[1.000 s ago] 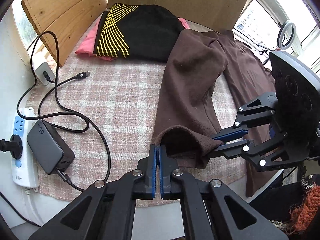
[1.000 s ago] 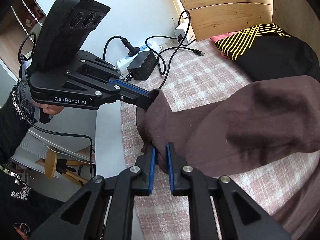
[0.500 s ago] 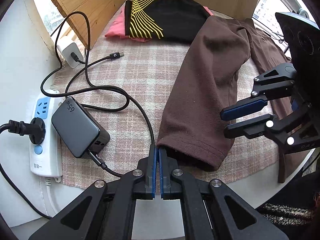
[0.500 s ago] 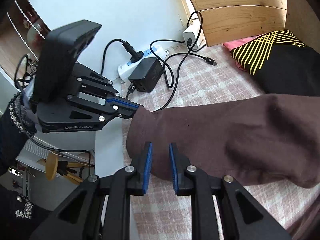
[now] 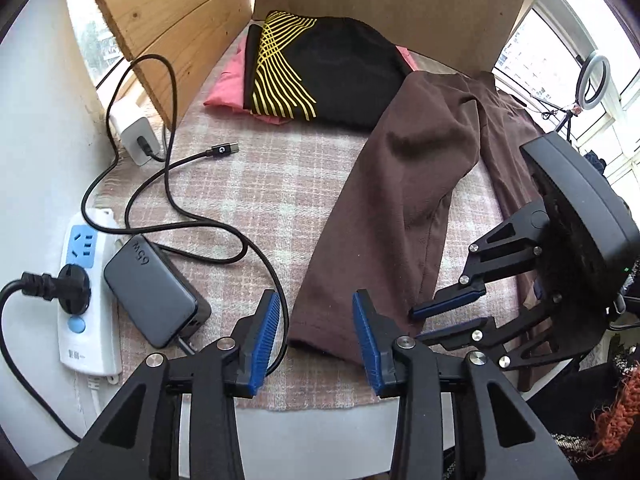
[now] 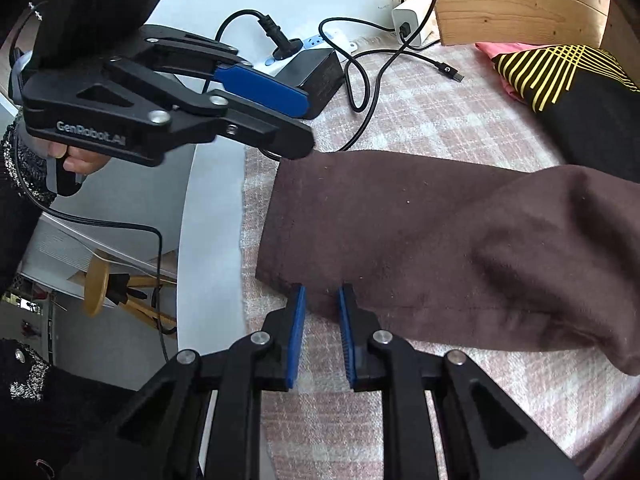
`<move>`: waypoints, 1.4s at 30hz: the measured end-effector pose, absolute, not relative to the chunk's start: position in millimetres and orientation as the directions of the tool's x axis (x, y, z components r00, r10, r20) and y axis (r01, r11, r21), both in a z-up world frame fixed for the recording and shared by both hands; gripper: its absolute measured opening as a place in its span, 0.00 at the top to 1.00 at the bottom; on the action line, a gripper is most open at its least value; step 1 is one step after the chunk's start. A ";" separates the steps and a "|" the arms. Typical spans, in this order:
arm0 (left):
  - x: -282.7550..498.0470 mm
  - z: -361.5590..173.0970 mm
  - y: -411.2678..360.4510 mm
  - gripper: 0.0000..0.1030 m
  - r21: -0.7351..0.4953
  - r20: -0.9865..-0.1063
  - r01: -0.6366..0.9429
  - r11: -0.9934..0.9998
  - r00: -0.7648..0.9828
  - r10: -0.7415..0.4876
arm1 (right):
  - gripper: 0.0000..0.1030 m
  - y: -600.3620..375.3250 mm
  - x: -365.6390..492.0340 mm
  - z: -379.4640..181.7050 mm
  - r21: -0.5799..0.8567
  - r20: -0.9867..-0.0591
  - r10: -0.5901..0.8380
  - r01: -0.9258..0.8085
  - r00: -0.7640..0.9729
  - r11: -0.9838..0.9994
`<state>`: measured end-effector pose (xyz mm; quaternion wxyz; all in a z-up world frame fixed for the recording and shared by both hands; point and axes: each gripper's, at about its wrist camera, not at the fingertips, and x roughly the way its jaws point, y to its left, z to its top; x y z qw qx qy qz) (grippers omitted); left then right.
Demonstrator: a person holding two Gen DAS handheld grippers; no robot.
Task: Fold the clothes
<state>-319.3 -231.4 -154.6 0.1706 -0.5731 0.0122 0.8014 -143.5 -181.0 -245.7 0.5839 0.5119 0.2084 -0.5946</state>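
Brown trousers (image 5: 400, 200) lie on the plaid cloth, one leg stretched flat toward the near table edge; they also show in the right wrist view (image 6: 420, 232). My left gripper (image 5: 316, 320) is open, its jaws standing either side of the leg's hem without holding it. It also shows in the right wrist view (image 6: 304, 120), open above the hem corner. My right gripper (image 6: 322, 312) is open at the hem's near edge, holding nothing. In the left wrist view my right gripper (image 5: 432, 324) sits just right of the hem.
A folded black garment with yellow lines (image 5: 320, 76) lies on a pink one (image 5: 224, 96) at the back. A power strip (image 5: 84, 288), grey charger (image 5: 152, 296), white plug (image 5: 134, 136) and loose cables (image 5: 192, 208) lie left. Wooden boards (image 5: 168, 20) stand behind. A ring light (image 5: 592, 80) stands right.
Both grippers laid the trouser leg flat on the cloth and then opened, letting go of the hem. The left gripper drew back slightly toward the table edge.
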 end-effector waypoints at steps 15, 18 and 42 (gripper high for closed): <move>-353.9 -127.7 -203.0 0.96 0.049 -0.949 -0.441 -0.896 -0.302 0.096 | 0.84 43.2 -328.3 -184.2 0.383 -0.787 -0.580 0.571 -0.209 -0.726; -368.6 -69.4 -217.3 0.96 0.140 -0.906 -0.395 -0.908 -0.421 0.043 | 0.84 54.2 -395.8 -216.3 0.375 -0.823 -0.521 0.472 -0.226 -0.798; -457.8 16.3 -202.9 0.96 0.179 -0.872 -0.406 -0.896 -0.487 0.046 | 0.90 23.7 -321.6 -222.2 0.257 -0.878 -0.439 0.588 -0.188 -0.767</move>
